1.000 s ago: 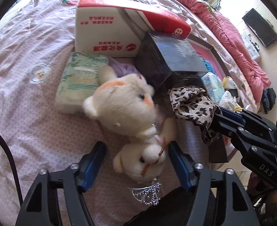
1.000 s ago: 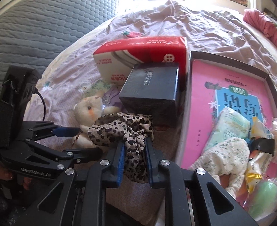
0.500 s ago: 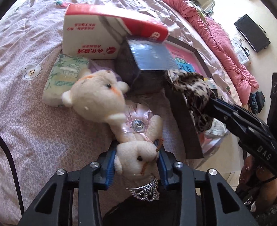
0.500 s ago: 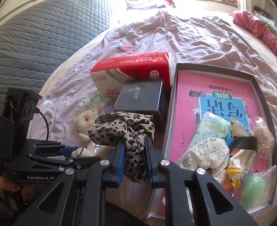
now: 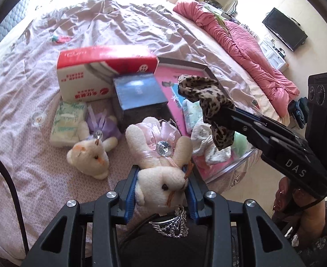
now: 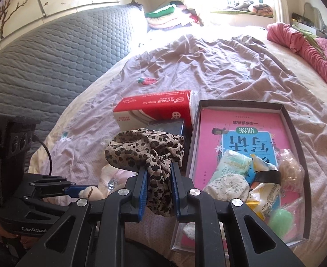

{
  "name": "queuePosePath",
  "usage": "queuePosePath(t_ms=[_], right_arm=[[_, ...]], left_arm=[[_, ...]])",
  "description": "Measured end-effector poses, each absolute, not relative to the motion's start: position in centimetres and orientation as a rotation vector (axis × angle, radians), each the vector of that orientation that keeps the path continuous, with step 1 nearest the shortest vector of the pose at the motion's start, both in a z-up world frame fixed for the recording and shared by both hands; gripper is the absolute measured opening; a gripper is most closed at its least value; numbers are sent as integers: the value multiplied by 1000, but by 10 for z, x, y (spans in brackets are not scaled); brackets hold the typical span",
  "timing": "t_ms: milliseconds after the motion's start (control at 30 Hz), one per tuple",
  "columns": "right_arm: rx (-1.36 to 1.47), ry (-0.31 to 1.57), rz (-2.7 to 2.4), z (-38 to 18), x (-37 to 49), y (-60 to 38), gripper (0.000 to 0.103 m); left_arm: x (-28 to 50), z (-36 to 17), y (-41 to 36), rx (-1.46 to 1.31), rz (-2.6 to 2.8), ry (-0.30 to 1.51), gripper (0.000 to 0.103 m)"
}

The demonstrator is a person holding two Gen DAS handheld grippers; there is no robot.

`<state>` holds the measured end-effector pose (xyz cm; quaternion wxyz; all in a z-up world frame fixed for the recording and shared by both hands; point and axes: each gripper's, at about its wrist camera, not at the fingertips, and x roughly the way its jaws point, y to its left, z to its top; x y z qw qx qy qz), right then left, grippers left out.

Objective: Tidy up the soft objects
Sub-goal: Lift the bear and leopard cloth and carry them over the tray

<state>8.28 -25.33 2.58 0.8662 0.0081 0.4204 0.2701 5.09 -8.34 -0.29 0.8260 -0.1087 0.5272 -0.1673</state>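
I've lifted the plush rabbit (image 5: 161, 184) clear, left hand-held gripper (image 5: 161, 191) clamping its head; right hand-held gripper (image 6: 157, 191) pinches the leopard cloth (image 6: 145, 149). Carry both level over the right-side box (image 6: 241, 106), release low.

right gripper (image 5: 221, 113): "DAS" | left gripper (image 6: 83, 190): "GenRobot" | book (image 6: 241, 138): Chinese title, inverted
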Motion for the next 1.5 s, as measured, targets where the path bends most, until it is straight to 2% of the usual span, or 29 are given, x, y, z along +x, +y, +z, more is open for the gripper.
queuePosePath(t_ms=[667,1100,1500], right_arm=[[76,748,440,74,69,-322,20],[177,681,257,91,64,-410,20],[156,724,187,69,68,-432,20]], left_arm=[[47,57,-128,-152,-394,1011,38],[56,60,-176,-87,-449,1008,38],[72,44,-206,-30,-440,1034,38]])
